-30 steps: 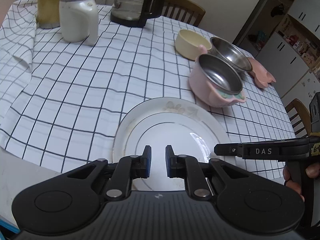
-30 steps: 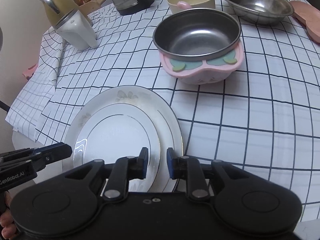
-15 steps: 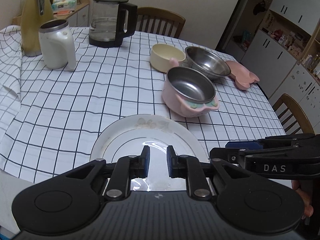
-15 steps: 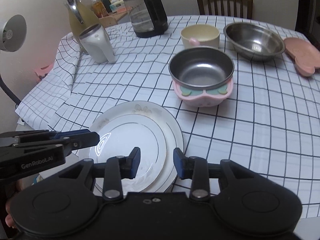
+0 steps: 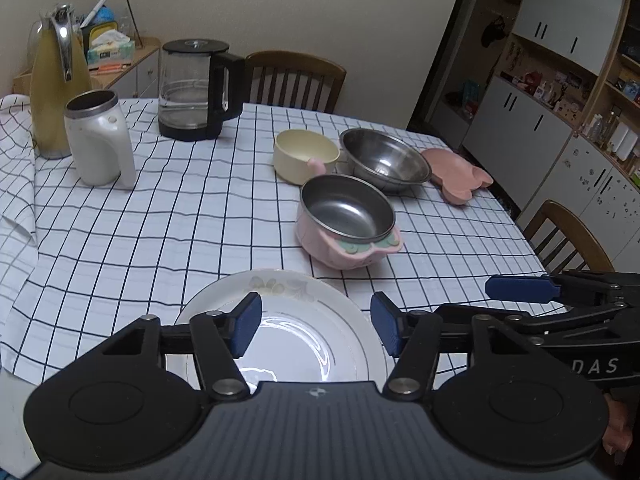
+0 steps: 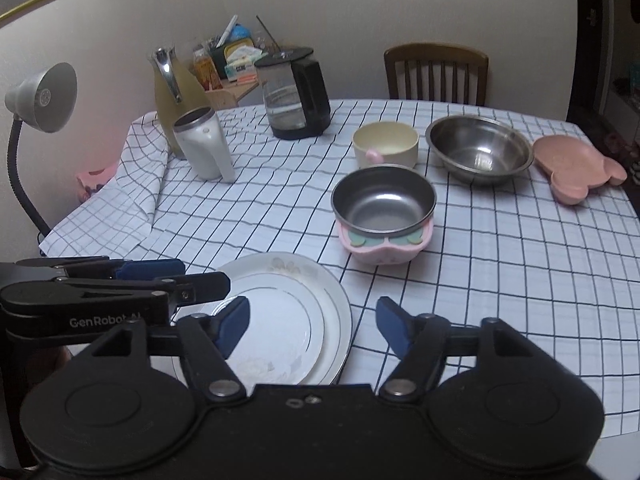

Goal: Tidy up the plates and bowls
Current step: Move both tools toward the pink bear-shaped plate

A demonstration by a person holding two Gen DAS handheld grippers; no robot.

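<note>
Two stacked white plates (image 5: 296,332) (image 6: 288,320) lie at the table's near edge. My left gripper (image 5: 316,326) is open and empty, raised above and behind them. My right gripper (image 6: 312,326) is also open and empty, above the plates' right side. Each gripper shows side-on in the other's view. A pink bowl with a steel insert (image 5: 346,220) (image 6: 384,212) sits beyond the plates. Farther back are a cream bowl (image 5: 306,154) (image 6: 386,144), a steel bowl (image 5: 384,160) (image 6: 478,154) and a pink shaped plate (image 5: 456,176) (image 6: 576,168).
A white mug (image 5: 98,136) (image 6: 204,148), a yellow thermos (image 5: 56,84) (image 6: 176,88) and a glass kettle (image 5: 194,88) (image 6: 294,92) stand at the back left on the checked tablecloth (image 5: 180,208). Wooden chairs (image 5: 294,80) (image 6: 436,74) surround the table. A desk lamp (image 6: 40,100) is at the left.
Both grippers have opened from nearly shut and pulled back and upward from the plates, so more of the table and room shows. The plates stay put.
</note>
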